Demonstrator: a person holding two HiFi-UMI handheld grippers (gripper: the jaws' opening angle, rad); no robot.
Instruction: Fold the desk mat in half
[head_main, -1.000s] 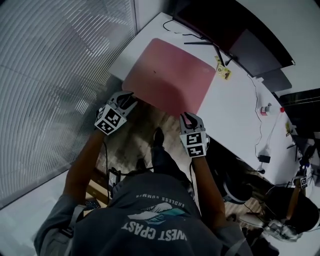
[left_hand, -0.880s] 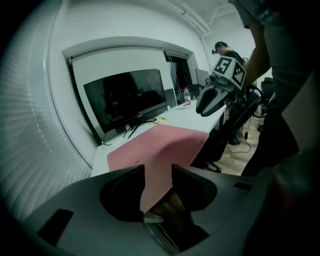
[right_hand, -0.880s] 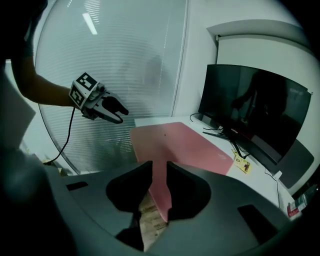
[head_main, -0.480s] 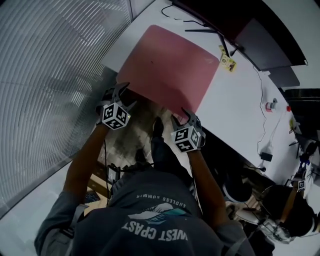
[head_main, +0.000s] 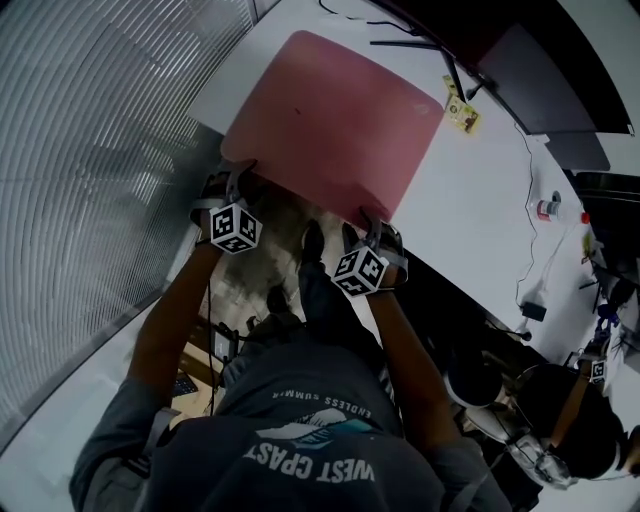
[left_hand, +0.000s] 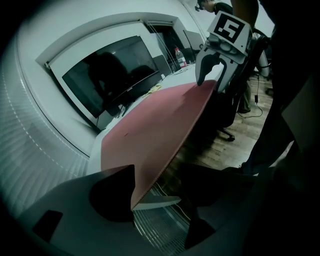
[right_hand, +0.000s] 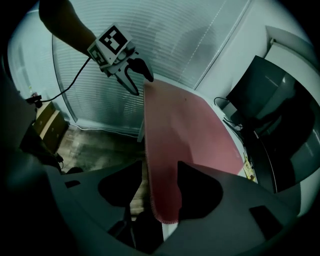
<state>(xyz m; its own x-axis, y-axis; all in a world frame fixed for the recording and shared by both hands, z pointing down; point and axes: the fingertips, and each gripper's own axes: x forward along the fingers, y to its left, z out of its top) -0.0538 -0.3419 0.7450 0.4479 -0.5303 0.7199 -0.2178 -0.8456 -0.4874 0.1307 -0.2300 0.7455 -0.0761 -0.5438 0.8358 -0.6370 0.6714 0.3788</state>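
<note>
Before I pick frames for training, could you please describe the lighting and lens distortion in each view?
Head view: dim overall, fisheye curves the blinds; the desk mat is evenly lit, no glare. Left gripper view: heavy black vignette, foreground in deep shadow. Right gripper view: same vignette; the blinds are brightest.

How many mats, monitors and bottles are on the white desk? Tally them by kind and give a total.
desk mat: 1
monitor: 1
bottle: 1
Total: 3
</note>
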